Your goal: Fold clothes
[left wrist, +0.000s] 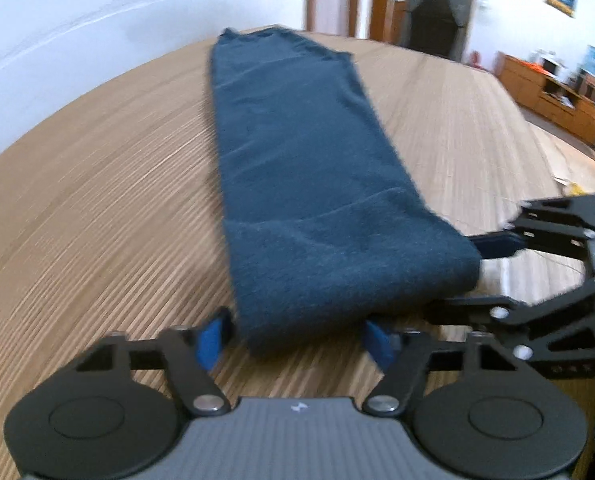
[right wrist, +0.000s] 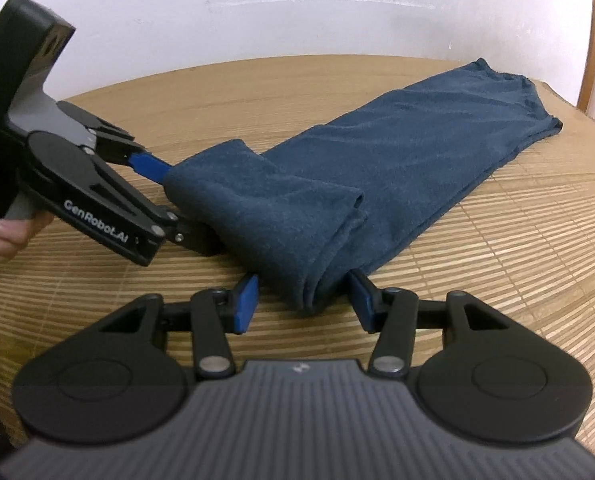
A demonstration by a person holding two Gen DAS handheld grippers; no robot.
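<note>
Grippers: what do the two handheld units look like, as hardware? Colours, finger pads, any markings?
Both are black linkage grippers with silver pivot pins, round black discs either side of a ribbed grey body, and blue finger pads. The left gripper carries white "GenRobot.AI" lettering on its side, a grey handle and a black camera block on top. The right gripper shows a small white logo on its body. No cables or sleeves visible.

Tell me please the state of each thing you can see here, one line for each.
Blue garment: folded into a long strip, lying flat on the mat, near end doubled over.
Left tool: open, fingers on both sides of the garment's near end.
Right tool: open, fingers on both sides of the near corner.
Bamboo mat: spread flat under the garment.
</note>
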